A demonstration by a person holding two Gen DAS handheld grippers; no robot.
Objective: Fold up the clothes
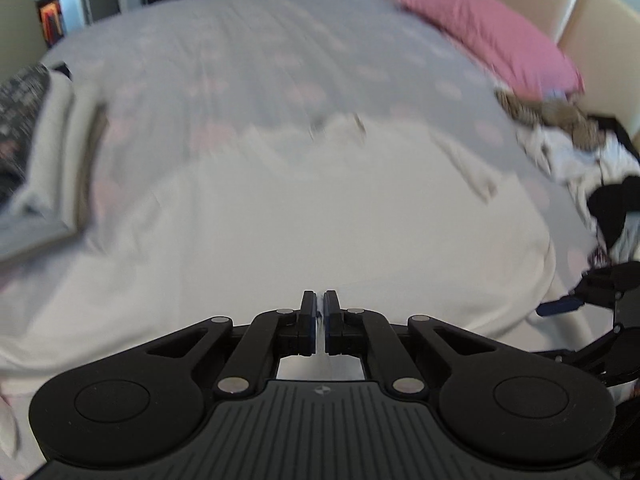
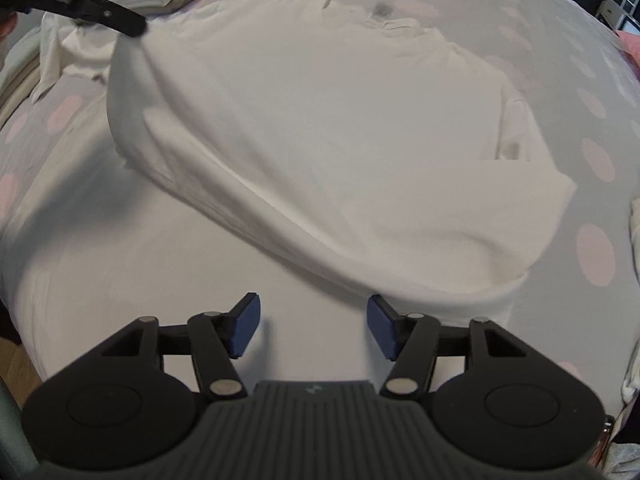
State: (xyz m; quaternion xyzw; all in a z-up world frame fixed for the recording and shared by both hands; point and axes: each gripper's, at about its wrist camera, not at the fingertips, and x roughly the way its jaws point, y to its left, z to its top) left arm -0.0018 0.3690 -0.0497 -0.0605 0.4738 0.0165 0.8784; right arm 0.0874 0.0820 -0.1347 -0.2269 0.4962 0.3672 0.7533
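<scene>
A white T-shirt lies spread on the bed, collar at the far end. My left gripper is shut on a thin fold of its near edge, and white cloth shows between the pads. In the right wrist view the left gripper holds a corner of the T-shirt up off the bed, so the cloth drapes down from it in a slanting fold. My right gripper hovers open over the shirt's near part, with nothing between its blue pads.
The bed has a grey sheet with pink dots. A pink pillow lies against a beige headboard. A loose pile of clothes sits at the right, and a stack of folded clothes at the left.
</scene>
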